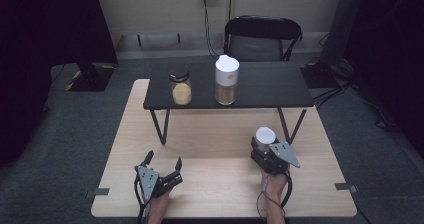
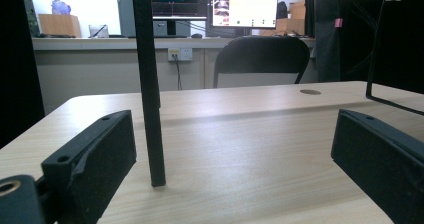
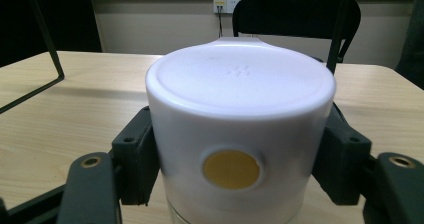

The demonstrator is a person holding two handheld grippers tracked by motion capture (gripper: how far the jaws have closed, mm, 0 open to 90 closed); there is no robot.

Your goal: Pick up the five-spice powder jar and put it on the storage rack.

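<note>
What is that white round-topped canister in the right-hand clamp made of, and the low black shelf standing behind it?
The white round-topped canister looks like smooth matte plastic: a moulded rim, soft sheen and a yellow dot on its side. The right gripper is shut on it. The low black shelf seems to be a matte black board on thin legs, probably metal.
</note>
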